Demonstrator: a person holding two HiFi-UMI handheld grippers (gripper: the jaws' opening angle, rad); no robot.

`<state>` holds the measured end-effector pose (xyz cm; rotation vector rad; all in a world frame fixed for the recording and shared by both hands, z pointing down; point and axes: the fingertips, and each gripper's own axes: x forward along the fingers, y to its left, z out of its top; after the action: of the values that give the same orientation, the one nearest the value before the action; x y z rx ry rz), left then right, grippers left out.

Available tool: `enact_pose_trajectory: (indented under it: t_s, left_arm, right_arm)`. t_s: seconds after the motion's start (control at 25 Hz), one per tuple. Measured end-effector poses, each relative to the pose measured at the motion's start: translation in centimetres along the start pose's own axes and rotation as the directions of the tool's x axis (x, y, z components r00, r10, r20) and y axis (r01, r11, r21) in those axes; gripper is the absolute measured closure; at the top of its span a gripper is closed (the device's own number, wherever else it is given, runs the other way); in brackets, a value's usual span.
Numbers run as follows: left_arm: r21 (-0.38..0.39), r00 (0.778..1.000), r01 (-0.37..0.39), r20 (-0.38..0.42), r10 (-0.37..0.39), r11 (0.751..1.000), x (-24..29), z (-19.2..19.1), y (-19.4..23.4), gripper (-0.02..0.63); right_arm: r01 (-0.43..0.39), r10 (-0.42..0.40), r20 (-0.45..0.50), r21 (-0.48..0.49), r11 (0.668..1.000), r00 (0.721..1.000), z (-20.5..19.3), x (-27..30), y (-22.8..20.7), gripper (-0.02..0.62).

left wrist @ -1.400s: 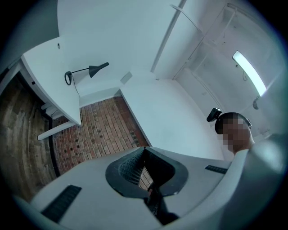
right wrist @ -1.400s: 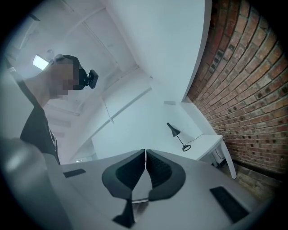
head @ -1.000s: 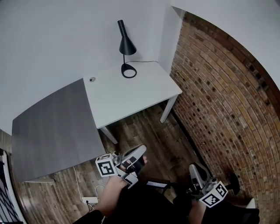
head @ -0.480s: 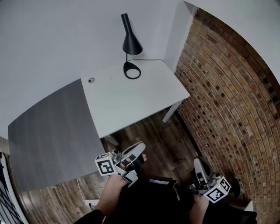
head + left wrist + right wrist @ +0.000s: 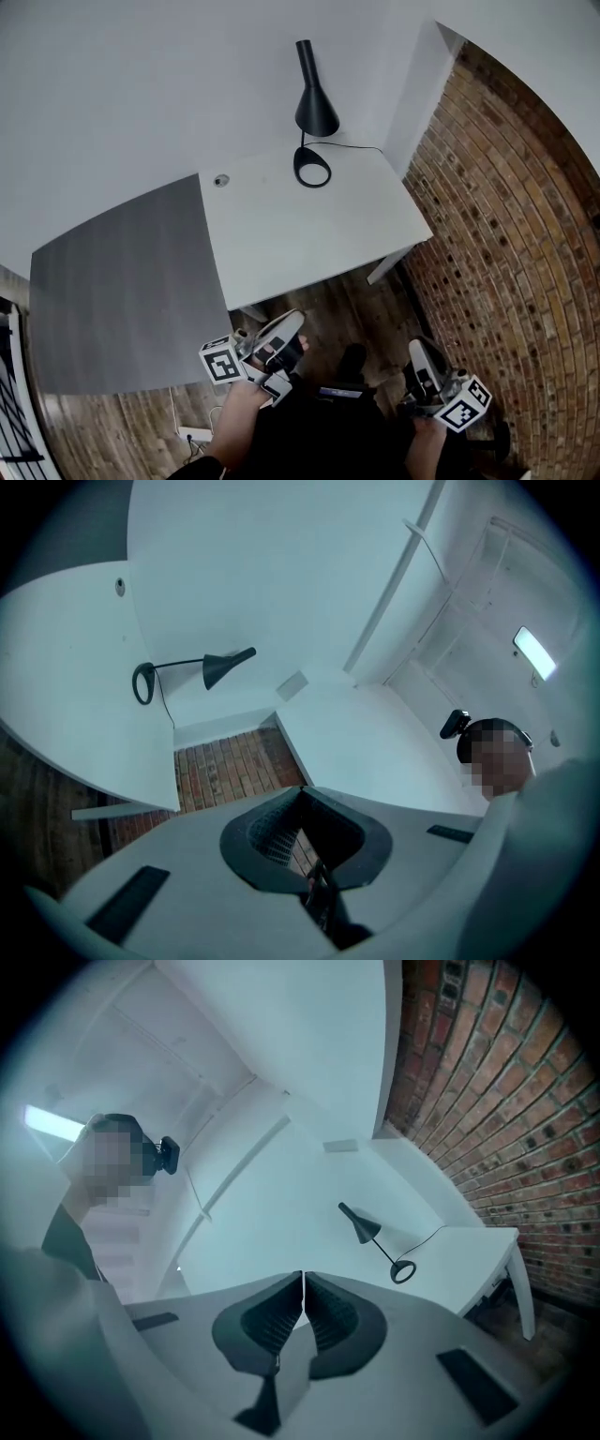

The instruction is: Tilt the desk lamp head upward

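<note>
Two tools, both well short of the job. The left tool (image 5: 281,349) and the right tool (image 5: 424,367) hang low by the person's body over the wood floor. Each has its jaws pressed together with nothing between them, as the left gripper view (image 5: 300,794) and the right gripper view (image 5: 303,1279) show.

The desk lamp (image 5: 316,112) stands at the back of the white counter (image 5: 309,234), close to the wall and not far from the brick wall (image 5: 506,206). Its cone-shaped head points down over its ring foot (image 5: 297,172). The lamp is well apart from both tools, with the counter's depth lying between, and it appears small in both gripper views (image 5: 217,667) (image 5: 364,1227).

What could go wrong is mostly a matter of the lamp's build. It looks slim and top-heavy on a small foot, so an upward push on the head with nothing steadying the foot could tip it or slide it toward the wall. The smooth cone also offers little to pinch — jaws may slip off. The cord (image 5: 356,147) trailing toward the corner could catch. Neither tool can take hold until its jaws spread.
</note>
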<state>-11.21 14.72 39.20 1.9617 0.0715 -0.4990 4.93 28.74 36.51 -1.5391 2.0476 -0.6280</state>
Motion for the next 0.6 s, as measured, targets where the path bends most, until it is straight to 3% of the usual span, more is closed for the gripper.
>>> enact_pose_trajectory:
  t_s: [0.28,0.6]
  left_arm:
    - [0.065,0.994,-0.068,0.093,0.062,0.996,4.3,2.0,1.8,0.592]
    - [0.143,0.981,-0.13,0.161,0.107,0.981,11.2,1.5,2.7,0.592]
  right_arm:
    - [-0.117,0.12,-0.054,0.05,0.992,0.991,3.8,4.5,-5.6,0.58]
    - [-0.246,0.255,-0.11,0.087,0.965,0.961,9.6,7.0,-11.4,0.58]
